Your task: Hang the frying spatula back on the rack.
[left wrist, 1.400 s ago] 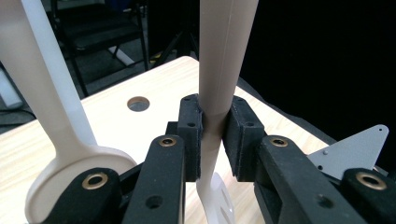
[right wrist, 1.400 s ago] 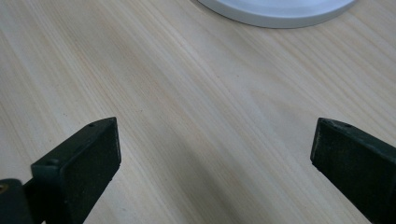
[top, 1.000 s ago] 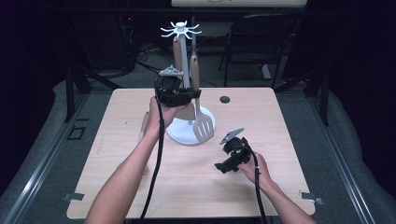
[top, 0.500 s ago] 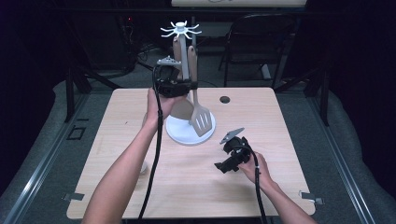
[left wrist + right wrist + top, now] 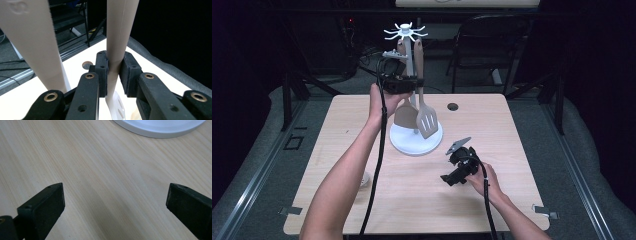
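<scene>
A white utensil stand point(image 5: 405, 33) with a round base point(image 5: 416, 141) stands at the middle of the table. Two beige utensils hang by it: a solid spatula point(image 5: 405, 116) and a slotted spatula point(image 5: 427, 120). My left gripper point(image 5: 412, 82) is raised beside the stand's pole and is shut on the slotted spatula's handle point(image 5: 117, 37), its pads pressed to both sides. The other handle point(image 5: 32, 42) passes just left of the jaws. My right gripper point(image 5: 452, 177) rests low over the bare table near the front right, open, with nothing between its pads point(image 5: 42, 207).
The wooden table point(image 5: 337, 150) has a round dark hole point(image 5: 453, 106) behind the stand. The white base's rim point(image 5: 160, 127) lies just beyond my right gripper. A dark chair point(image 5: 492, 45) and black stands surround the far side.
My left gripper has risen with the slotted spatula, bringing its handle up toward the stand's top hooks. The right gripper has stayed put.
</scene>
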Demonstrator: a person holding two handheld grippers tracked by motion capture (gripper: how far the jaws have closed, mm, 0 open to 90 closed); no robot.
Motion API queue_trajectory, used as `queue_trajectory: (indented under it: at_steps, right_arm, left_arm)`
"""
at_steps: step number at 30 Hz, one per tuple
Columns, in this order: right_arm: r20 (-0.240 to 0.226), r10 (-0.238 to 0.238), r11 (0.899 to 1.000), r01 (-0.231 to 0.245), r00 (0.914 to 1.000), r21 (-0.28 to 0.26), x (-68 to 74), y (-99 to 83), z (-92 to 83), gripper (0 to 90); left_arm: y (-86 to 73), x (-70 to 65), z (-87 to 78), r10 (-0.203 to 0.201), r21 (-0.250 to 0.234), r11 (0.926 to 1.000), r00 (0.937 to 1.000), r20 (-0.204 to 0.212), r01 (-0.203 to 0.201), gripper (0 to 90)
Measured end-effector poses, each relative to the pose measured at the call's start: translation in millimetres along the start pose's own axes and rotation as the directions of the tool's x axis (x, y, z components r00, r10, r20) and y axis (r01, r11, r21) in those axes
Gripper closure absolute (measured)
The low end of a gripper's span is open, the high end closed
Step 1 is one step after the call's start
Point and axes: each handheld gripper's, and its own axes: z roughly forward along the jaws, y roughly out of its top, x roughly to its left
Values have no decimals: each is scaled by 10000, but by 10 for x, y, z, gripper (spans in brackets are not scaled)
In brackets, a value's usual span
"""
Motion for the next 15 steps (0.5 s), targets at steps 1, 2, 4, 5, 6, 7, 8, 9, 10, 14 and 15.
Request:
queue_trajectory:
  at_steps: [1, 2, 4, 5, 6, 7, 8, 9, 10, 14, 15]
  right_arm:
    - [0, 0, 10000, 0, 10000, 0, 0, 0, 0, 17]
    - [16, 34, 10000, -34, 10000, 3, 7, 2, -7, 18]
    - [0, 2, 10000, -2, 10000, -59, 14, 2, 7, 17]
    - [-36, 185, 9997, -186, 9998, -181, 29, -4, 24, 18]
    - [-57, 153, 9998, -154, 9999, -144, 29, -2, 25, 18]
    - [-54, 62, 9999, -61, 10000, 97, 26, 7, 11, 18]
    - [-54, 62, 9999, -61, 10000, 97, 26, 7, 11, 18]
    - [-53, -27, 9998, 28, 10000, 206, 22, 11, 7, 18]
    - [-45, -63, 9997, 64, 10000, 220, 22, 10, 10, 18]
    - [-74, -105, 9998, 107, 9999, 186, 27, 10, 19, 18]
    - [-117, -99, 9996, 101, 9999, 249, 33, 13, 19, 19]
  left_arm:
    - [7, 12, 7, 1, 24, 10000, 10000, -20, -1, 774]
    - [19, 19, 17, -34, 20, 10000, 10000, -80, 34, 774]
    - [28, 29, 27, -48, -10, 10000, 10000, -41, 48, 774]
    - [31, 34, 29, -62, -26, 10000, 10000, -39, 62, 774]
    - [31, 40, 31, -104, -35, 9999, 9999, -40, 104, 774]
    - [31, 40, 31, -104, -35, 9999, 9999, -40, 104, 774]
    - [32, 49, 33, -116, -28, 9999, 9999, -53, 116, 774]
    - [30, 58, 37, -135, -31, 9999, 9999, -66, 135, 774]
    - [26, 77, 41, -199, -3, 9998, 9997, -112, 199, 774]
    - [17, 110, 49, -302, -66, 9995, 9993, -211, 301, 773]
    - [13, 132, 50, -337, -11, 9994, 9989, -332, 337, 773]
